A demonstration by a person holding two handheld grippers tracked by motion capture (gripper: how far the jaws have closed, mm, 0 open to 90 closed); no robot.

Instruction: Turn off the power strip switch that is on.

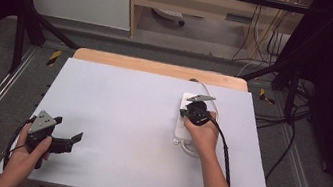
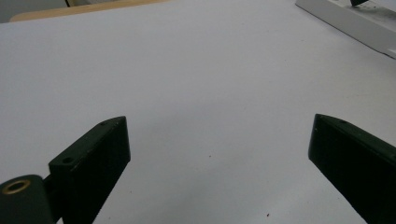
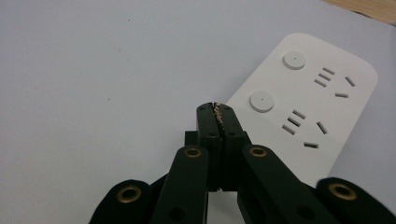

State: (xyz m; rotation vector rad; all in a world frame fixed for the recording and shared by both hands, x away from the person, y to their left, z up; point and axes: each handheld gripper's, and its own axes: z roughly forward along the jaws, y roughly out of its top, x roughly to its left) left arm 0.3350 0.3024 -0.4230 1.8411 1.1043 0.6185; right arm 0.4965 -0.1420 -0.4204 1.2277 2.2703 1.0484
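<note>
White power strip [image 3: 303, 107] at my right tool's [image 3: 217, 108] one o'clock; tool pinched together, empty. Risk: tip skids off button [image 3: 261, 101], shoves strip. Left tool [image 2: 219, 149] apart.

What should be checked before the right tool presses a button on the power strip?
1. Right tool shut to a single tip: ok.
2. Tip over the power strip, near the closer round button: ok, though contact cannot be told.
3. Sockets free of plugs: ok in the right gripper view.
4. Strip lying flat on the table: ok.
5. Left tool open, holding nothing, far from the strip: ok.
6. Strip steadied against sliding: not ok, nothing holds it.
</note>
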